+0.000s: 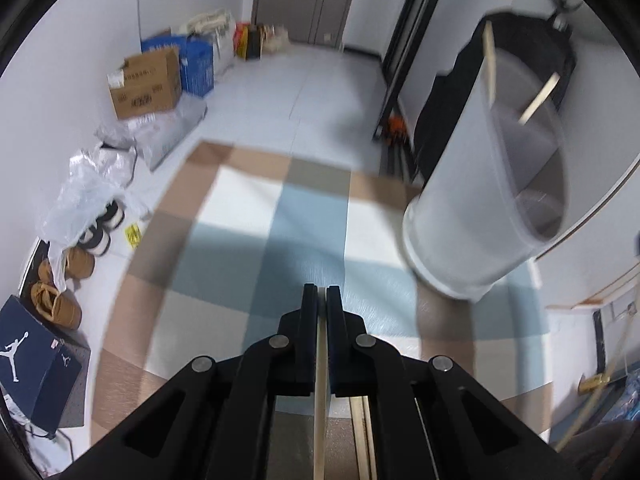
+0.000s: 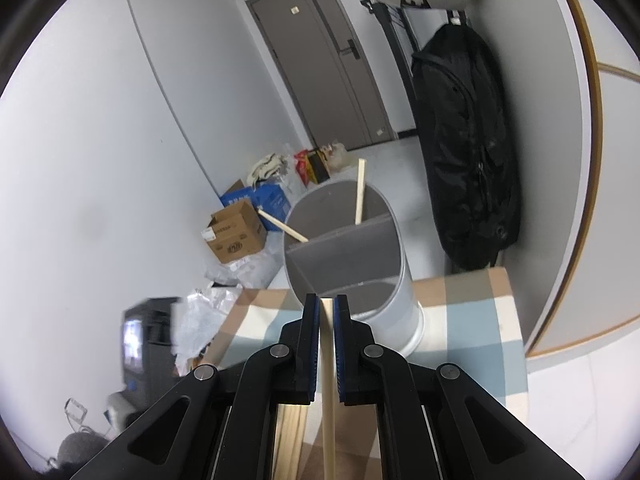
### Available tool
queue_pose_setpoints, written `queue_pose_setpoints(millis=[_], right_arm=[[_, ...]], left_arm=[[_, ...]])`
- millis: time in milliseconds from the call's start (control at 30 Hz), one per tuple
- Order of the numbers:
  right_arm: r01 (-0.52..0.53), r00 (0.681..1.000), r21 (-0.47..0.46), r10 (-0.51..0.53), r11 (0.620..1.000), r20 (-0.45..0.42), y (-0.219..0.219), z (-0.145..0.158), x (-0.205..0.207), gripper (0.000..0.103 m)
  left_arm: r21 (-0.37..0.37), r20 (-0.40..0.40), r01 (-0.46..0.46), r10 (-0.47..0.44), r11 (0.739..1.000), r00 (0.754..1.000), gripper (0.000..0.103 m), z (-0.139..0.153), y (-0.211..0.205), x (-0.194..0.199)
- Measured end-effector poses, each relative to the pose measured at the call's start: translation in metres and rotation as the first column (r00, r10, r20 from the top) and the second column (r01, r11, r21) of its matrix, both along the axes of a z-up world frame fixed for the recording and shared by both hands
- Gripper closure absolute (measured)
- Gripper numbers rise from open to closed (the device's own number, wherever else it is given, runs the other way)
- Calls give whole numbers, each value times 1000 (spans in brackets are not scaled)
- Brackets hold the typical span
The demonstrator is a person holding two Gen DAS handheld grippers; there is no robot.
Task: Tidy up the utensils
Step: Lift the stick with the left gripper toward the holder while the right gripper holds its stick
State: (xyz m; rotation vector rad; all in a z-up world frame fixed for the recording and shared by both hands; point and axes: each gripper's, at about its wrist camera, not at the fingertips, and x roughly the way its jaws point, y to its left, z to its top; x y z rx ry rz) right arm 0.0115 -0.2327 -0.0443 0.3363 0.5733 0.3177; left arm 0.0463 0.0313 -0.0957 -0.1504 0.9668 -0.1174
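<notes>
Now each claw (image 1: 322, 292) (both clamped) pinches a chopstick (image 1: 320, 392).

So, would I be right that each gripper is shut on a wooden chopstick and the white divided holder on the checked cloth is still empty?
Not quite: the white divided holder already has two chopsticks standing in it, as the right wrist view shows. The rest holds: the left gripper and right gripper are each shut on a wooden chopstick.

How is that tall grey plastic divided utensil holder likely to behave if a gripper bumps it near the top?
The tall grey plastic utensil holder probably tips easily: it is tall for its base. It looks light, holding only two thin wooden sticks. On the smooth checked mat it might slide instead.
</notes>
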Motion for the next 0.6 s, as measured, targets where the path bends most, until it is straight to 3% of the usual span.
queue_pose_setpoints(millis=[400, 600], right_arm=[[33, 992, 72, -42, 997, 116, -11, 31, -16, 97], [46, 986, 91, -60, 995, 156, -17, 48, -12, 97]], left_arm=[[-56, 128, 103, -95, 993, 987, 103, 48, -5, -15], [-95, 189, 110, -91, 989, 978, 103, 80, -5, -20]])
